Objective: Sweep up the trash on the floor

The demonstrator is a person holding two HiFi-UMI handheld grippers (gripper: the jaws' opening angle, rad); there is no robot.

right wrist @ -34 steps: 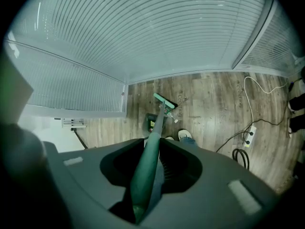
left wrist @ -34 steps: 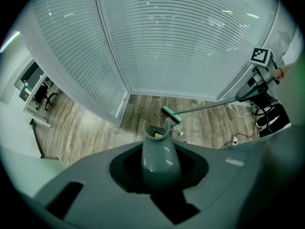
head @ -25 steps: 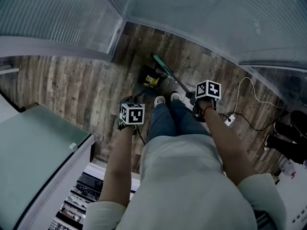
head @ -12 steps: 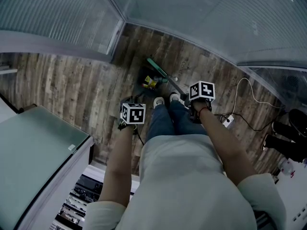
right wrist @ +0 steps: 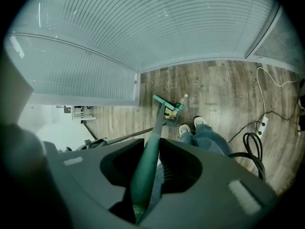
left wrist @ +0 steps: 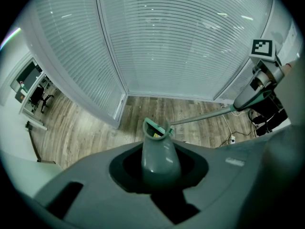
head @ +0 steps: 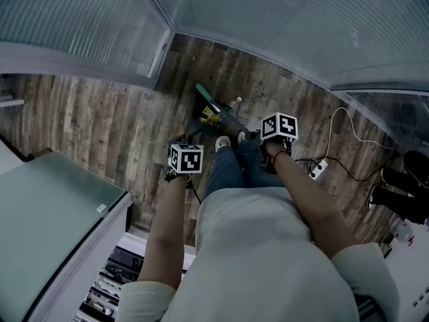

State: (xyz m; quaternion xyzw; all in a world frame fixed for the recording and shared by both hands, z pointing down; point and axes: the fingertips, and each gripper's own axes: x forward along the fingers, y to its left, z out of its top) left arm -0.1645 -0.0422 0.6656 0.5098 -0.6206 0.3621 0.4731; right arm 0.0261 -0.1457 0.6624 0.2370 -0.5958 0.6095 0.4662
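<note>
Green long-handled broom (right wrist: 153, 137), clamped in the right gripper (right wrist: 145, 175), has swung nearer the dark dustpan (head: 200, 111). Left gripper (left wrist: 161, 163) clenches its grey handle (left wrist: 160, 151); yellow trash (head: 212, 116) looks nearly gathered.

Trash (head: 212, 116) inside the dustpan (head: 201, 111) is indistinct.
</note>
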